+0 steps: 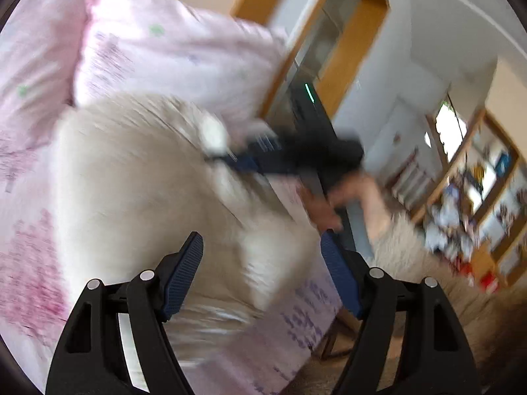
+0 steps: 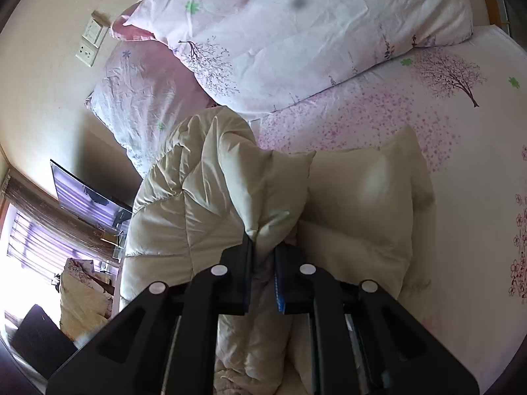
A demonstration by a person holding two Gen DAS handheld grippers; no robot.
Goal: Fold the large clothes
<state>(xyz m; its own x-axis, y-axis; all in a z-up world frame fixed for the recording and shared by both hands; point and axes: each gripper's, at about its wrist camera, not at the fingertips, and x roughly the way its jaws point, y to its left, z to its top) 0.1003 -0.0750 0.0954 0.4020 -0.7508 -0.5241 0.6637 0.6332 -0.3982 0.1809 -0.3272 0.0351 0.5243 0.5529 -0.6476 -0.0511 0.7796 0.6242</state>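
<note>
Cream on pink, all across the bed.
The jacket (image 2: 210, 204) is plain cream with stitched quilting, no print. Under it the sheet (image 2: 461, 138) is pale pink, sprinkled with pink blossom specks, dark plum trees and small green flowers. The duvet (image 2: 296, 33) runs the same pale pink, with thin purple branches plus blue and green flowers. Pillow (image 2: 138, 98): pink, faint lilac print. Right claw (image 2: 263, 256) is black with blue pads; left claw (image 1: 263, 273) matches, black frame, blue textured pads (image 1: 184, 273). Door frame (image 1: 355, 49) shows warm orange wood, blurred.
</note>
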